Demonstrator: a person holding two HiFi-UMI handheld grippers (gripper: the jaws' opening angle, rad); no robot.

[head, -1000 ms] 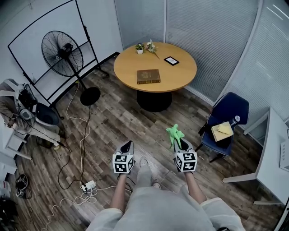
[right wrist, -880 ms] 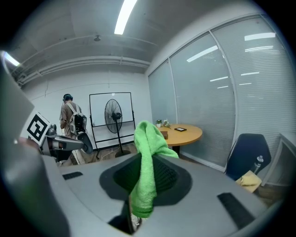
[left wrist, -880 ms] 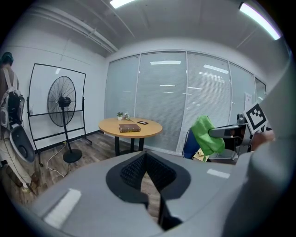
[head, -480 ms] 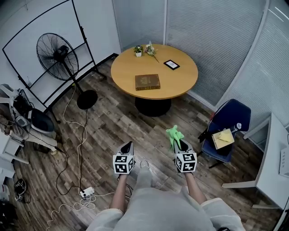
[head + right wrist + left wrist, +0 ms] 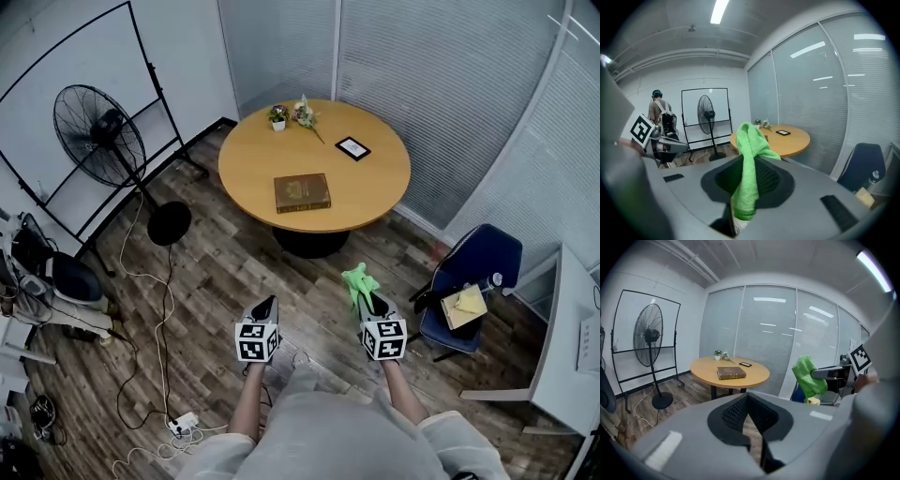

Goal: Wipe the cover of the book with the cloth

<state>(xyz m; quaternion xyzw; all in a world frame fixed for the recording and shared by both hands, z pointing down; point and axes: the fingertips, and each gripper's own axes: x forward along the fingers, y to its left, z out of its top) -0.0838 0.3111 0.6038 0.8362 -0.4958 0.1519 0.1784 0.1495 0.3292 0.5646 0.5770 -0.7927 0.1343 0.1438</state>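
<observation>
we stand on the floor (image 5: 234,262), well apart from the round bench (image 5: 375,178), with both grippers held low in front of us. the right gripper (image 5: 368,300) has its jaws pinched on the green cloth (image 5: 358,279). the cloth bunches up above the jaw tips and a tail hangs down between them. the left gripper (image 5: 265,302) has its jaws pressed together with nothing between them. the book (image 5: 302,192), brown and shut, lies flat near the middle of the bench, cover up, apart from the frame (image 5: 352,148) and the plants (image 5: 291,114) at the far side. we judge the first part done, since the cloth is in hand. the wiping has not begun, as cloth and book are well apart. what is left, as we see it, is to reach the bench, lay the cloth on the cover and rub across it, perhaps steadying the book with the left gripper.
</observation>
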